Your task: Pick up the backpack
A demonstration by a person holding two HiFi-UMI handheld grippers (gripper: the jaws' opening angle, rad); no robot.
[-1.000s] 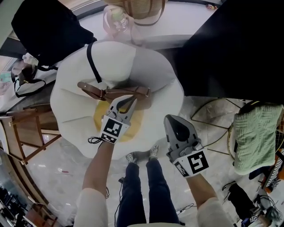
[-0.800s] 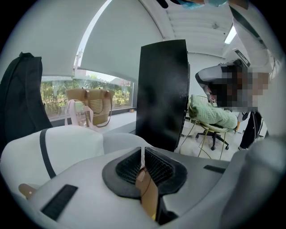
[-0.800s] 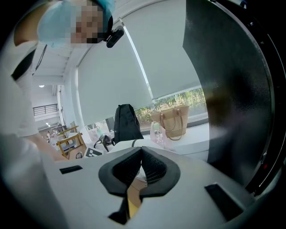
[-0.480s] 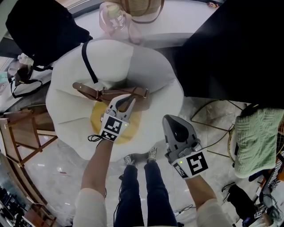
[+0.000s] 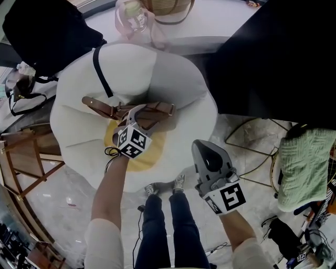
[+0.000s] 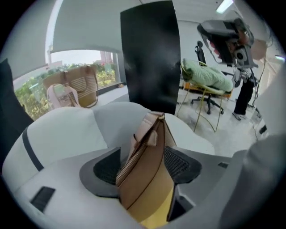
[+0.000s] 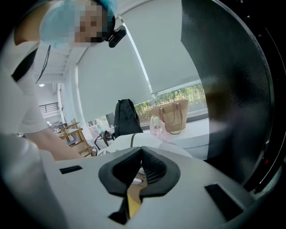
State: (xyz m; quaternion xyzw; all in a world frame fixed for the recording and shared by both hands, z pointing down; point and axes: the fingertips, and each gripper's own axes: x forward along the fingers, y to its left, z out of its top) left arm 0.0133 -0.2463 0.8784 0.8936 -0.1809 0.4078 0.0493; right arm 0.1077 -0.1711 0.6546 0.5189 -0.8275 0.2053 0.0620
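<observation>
Backpack (image 6: 149, 183) flap clamped between left gripper (image 5: 137, 113) fingers (image 6: 103, 167); right gripper (image 5: 205, 148) apart.

Woven bag (image 5: 165, 6) cut off at top edge; left gripper (image 5: 139, 113) tips perhaps hidden behind brown bag (image 5: 157, 111).

right gripper (image 5: 203, 147) over open floor (image 5: 231, 128) | black panel (image 5: 273, 52) walls right | white seat (image 5: 173, 79) ahead | wooden chair (image 5: 23, 149) left

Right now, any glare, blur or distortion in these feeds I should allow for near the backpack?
Head view: even light, sharp, edges bowed; the black panel is featureless. Left gripper view: heavy fisheye, backpack between the jaws slightly soft, window bright. Right gripper view: fisheye, right side dark.
</observation>
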